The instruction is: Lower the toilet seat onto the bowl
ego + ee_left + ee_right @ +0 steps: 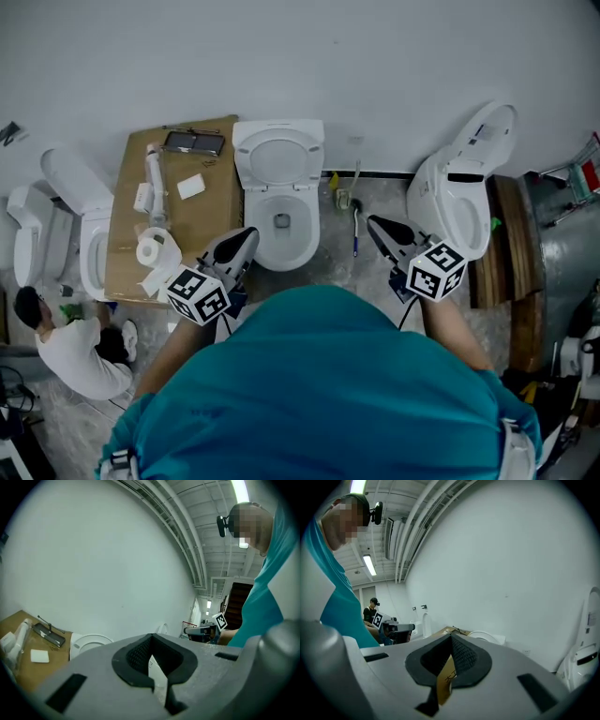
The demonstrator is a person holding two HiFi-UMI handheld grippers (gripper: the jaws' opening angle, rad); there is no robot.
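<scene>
Against the wall the toilet seat [278,157] is up; your left gripper [247,236] and right gripper [374,224], both clenched empty, gotta reach it first.

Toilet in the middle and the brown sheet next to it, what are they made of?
Toilet: probably glazed ceramic, since it is white, smooth and a little shiny.
Sheet: probably cardboard, since it is dull tan, thin and lies flat.
</scene>
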